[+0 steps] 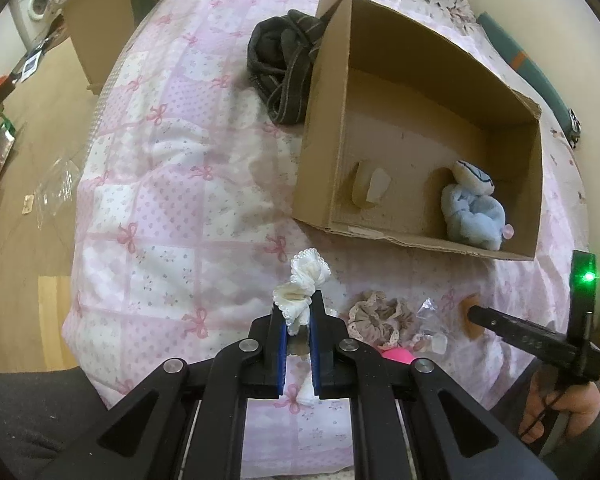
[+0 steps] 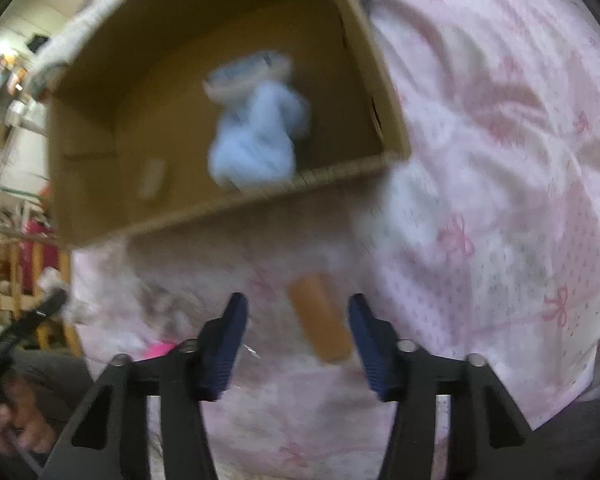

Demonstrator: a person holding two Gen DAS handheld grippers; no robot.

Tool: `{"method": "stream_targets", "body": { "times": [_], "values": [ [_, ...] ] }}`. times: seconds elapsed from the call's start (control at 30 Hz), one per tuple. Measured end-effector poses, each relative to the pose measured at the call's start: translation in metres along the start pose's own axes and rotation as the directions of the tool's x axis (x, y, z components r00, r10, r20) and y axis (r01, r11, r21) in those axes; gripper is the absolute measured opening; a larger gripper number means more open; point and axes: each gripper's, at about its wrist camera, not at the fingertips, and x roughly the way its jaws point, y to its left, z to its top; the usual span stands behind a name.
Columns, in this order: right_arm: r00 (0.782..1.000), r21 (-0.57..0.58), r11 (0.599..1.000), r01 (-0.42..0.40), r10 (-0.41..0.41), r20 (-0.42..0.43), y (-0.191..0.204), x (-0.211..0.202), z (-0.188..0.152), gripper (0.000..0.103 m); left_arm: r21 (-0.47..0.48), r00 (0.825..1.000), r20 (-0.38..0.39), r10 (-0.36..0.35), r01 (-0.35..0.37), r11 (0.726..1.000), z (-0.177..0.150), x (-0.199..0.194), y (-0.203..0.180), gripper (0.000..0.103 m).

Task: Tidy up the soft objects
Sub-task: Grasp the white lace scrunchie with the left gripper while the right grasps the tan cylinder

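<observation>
My left gripper (image 1: 299,304) is shut on a white lace scrunchie (image 1: 302,290) and holds it above the pink quilt, in front of the open cardboard box (image 1: 342,92). A light blue plush toy (image 1: 472,208) lies in the box's near right corner; it also shows, blurred, in the right wrist view (image 2: 256,124). My right gripper (image 2: 296,312) is open, its fingers astride an orange-brown pad (image 2: 322,320) lying on the quilt. In the left wrist view the right gripper's finger (image 1: 500,322) reaches that pad (image 1: 471,318). A beige lace scrunchie (image 1: 380,316) and a pink object (image 1: 396,354) lie between the grippers.
A dark grey garment (image 1: 284,64) lies bunched against the box's far left wall. Clear plastic wrap (image 1: 430,328) lies beside the beige scrunchie. The bed's left edge drops to a wooden floor (image 1: 32,184). A teal roll (image 1: 528,68) lies at the far right.
</observation>
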Motion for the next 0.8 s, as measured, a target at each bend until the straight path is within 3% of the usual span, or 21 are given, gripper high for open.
{"method": "stream_targets", "body": {
  "times": [0.13,0.2,0.27,0.47,0.8],
  "values": [
    [0.997,-0.018,0.999,0.049,-0.050,-0.053,0.004,0.016,-0.001,0.044,0.013,0.999,0.015,0.036,-0.036,0.999,0.000,-0.001,-0.002,0.009],
    [0.995,-0.037,0.996,0.078,-0.080,-0.063,0.006,0.020,-0.002,0.019,0.011,0.999,0.018,0.041,-0.041,0.999,0.000,-0.001,0.000,0.009],
    [0.996,-0.051,0.996,0.068,-0.071,-0.051,0.010,0.017,-0.003,0.006,0.008,0.999,0.018,0.045,-0.045,0.999,0.000,-0.001,0.001,0.009],
    [0.996,-0.124,0.989,-0.075,0.080,0.038,0.031,-0.018,-0.016,0.006,0.009,0.999,0.019,0.044,-0.045,0.999,0.000,-0.001,0.001,0.009],
    [0.994,-0.158,0.984,-0.083,0.093,0.057,0.039,-0.021,-0.016,0.006,0.069,0.990,0.063,0.123,-0.127,0.989,-0.004,-0.002,-0.013,0.009]
  ]
}}
